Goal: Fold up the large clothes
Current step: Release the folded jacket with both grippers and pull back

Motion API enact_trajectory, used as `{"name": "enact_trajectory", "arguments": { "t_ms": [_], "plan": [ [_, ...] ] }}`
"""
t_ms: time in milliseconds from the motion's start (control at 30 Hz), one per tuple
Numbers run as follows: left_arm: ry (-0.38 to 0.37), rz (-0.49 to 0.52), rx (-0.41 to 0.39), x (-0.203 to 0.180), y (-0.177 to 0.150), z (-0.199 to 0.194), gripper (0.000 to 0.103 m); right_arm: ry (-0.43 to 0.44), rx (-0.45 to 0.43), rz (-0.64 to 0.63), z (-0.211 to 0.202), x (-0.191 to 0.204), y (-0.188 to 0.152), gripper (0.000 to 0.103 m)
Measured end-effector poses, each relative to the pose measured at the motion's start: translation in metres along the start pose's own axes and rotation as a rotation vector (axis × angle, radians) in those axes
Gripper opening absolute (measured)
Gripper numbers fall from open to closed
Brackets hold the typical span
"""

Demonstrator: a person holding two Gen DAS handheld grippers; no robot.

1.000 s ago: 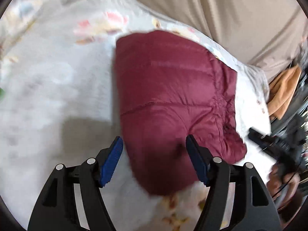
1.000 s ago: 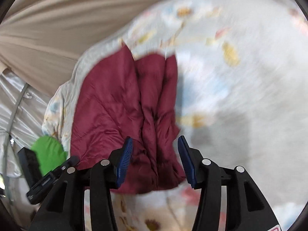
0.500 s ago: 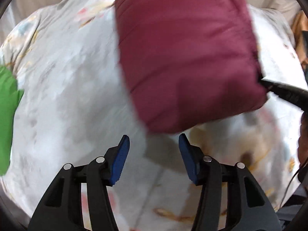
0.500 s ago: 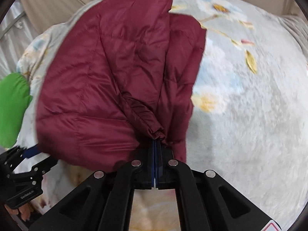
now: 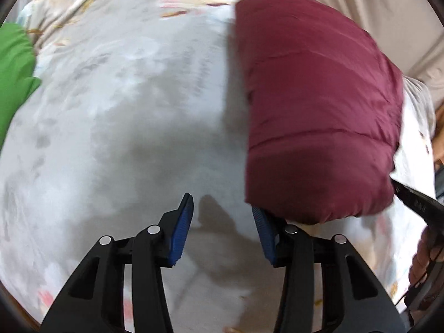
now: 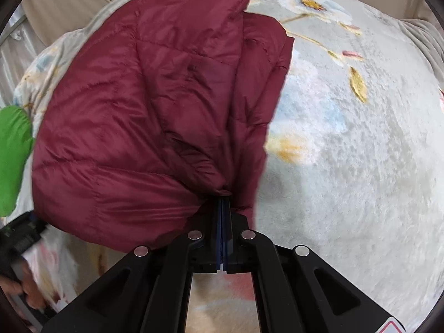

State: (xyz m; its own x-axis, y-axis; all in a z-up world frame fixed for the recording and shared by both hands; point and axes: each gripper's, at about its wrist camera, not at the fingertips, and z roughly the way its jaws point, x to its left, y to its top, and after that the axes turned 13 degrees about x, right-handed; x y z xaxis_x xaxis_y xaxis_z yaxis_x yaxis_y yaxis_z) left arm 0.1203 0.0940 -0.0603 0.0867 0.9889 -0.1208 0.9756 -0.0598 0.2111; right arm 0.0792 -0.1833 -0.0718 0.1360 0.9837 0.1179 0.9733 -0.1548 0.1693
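Note:
A maroon quilted jacket [image 5: 319, 116] lies folded on a pale flowered blanket [image 5: 125, 127]. In the left wrist view it fills the upper right. My left gripper [image 5: 222, 222] hangs just off the jacket's near left corner, its jaws closing with only blanket between them. One blue pad sits under the jacket's edge. In the right wrist view the jacket [image 6: 133, 116] bunches towards my right gripper [image 6: 223, 208], which is shut on a gathered fold of its near edge.
A bright green cloth [image 5: 14, 77] lies at the blanket's left edge, and the green cloth [image 6: 12, 155] also shows left in the right wrist view. Beige curtain [image 5: 374, 5] hangs behind. The other gripper's black body [image 5: 416, 202] and a hand [image 5: 424, 258] show at the right.
The right gripper closed on the jacket's near edge and sank. The left gripper came down and left of the jacket, its jaws narrowing; the jacket now sits right of it.

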Motion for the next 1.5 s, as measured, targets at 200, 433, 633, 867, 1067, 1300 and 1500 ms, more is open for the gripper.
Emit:
{"name": "enact_trajectory", "arguments": {
  "t_ms": [200,433,633,867,1067,1300,1500],
  "plan": [
    [0.001,-0.107,0.029,0.026,0.004,-0.002,0.011,-0.007,-0.009,0.044,0.000,0.001,-0.005,0.000],
    [-0.074,-0.001,-0.125,-0.005,0.001,-0.077,0.036,-0.013,-0.212,0.029,-0.074,0.027,-0.018,0.000],
    [-0.103,0.141,-0.123,-0.066,0.041,-0.067,0.037,-0.006,-0.283,-0.069,-0.092,0.059,0.062,0.000],
    [-0.086,0.214,-0.093,-0.099,0.052,-0.032,0.037,-0.053,-0.150,0.040,-0.026,0.019,0.129,0.000],
    [-0.089,0.244,-0.072,-0.115,0.058,-0.014,0.037,-0.083,-0.120,0.052,0.010,0.007,0.131,0.000],
    [-0.006,0.203,-0.091,-0.102,0.039,-0.057,0.048,-0.053,-0.231,0.108,-0.075,0.010,0.089,0.002],
    [0.057,0.141,-0.123,-0.086,0.001,-0.086,0.061,-0.008,-0.290,0.109,-0.128,0.027,-0.030,0.028]
  ]
}}
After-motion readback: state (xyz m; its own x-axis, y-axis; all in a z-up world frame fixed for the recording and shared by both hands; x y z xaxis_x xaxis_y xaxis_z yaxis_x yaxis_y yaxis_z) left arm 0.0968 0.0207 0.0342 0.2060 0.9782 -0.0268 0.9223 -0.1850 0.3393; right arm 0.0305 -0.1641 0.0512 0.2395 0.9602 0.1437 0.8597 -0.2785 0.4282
